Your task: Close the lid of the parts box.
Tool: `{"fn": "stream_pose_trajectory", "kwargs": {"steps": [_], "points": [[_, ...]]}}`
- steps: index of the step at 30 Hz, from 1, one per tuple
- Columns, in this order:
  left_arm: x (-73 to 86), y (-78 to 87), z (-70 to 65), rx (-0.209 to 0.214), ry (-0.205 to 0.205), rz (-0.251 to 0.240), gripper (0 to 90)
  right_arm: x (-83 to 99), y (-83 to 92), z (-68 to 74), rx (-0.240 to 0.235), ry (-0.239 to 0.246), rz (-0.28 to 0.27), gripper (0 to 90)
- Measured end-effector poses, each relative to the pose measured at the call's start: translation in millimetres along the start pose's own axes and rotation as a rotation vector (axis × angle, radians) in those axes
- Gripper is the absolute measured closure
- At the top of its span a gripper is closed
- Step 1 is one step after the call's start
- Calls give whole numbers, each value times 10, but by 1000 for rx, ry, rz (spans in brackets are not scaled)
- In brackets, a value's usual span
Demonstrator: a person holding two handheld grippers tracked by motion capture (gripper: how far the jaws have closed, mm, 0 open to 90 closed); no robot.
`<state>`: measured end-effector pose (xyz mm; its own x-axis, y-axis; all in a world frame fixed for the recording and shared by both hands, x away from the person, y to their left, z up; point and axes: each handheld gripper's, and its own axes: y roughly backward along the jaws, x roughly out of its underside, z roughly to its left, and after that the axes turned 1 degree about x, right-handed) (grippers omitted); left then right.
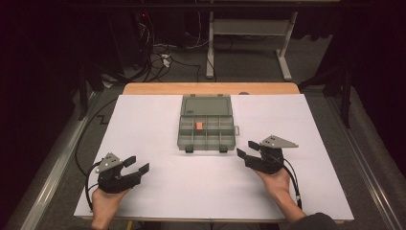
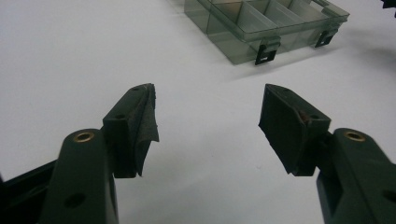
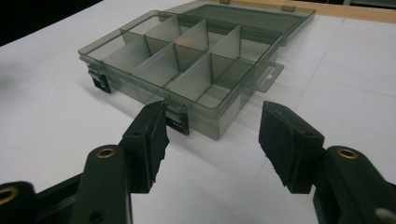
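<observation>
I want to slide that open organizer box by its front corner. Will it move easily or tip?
The organizer box looks like thin, smooth plastic and nearly empty, so probably light and quick to slide on the white sheet. Low and flat with its lid laid back, it likely pivots rather than tips.

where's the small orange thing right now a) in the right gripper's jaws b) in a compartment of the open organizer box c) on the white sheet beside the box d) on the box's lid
b: in the high view the small orange thing sits inside a back-row compartment of the open organizer box, with both grippers apart from it.
</observation>
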<state>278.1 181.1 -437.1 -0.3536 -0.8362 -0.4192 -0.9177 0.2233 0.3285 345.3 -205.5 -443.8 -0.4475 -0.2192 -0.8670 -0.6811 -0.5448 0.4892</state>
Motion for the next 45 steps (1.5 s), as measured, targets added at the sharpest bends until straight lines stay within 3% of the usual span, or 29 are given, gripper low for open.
{"fn": "stream_pose_trajectory", "kwargs": {"steps": [17, 26, 31, 34, 45], "points": [[3, -7, 0, -12, -5, 18, 367, -305, -306, -5, 22, -18, 131, 550], [16, -11, -2, -14, -7, 23, 367, -426, -459, -149, 25, -85, 193, 606], [15, -10, -1, -11, -12, 23, 366, -508, -555, -206, 46, -89, 221, 627], [19, -16, -10, -18, 0, 21, 366, -566, -600, -243, 40, -126, 244, 631], [18, -9, -10, -10, -8, 32, 366, -689, -762, -289, 54, -156, 331, 678]]}}
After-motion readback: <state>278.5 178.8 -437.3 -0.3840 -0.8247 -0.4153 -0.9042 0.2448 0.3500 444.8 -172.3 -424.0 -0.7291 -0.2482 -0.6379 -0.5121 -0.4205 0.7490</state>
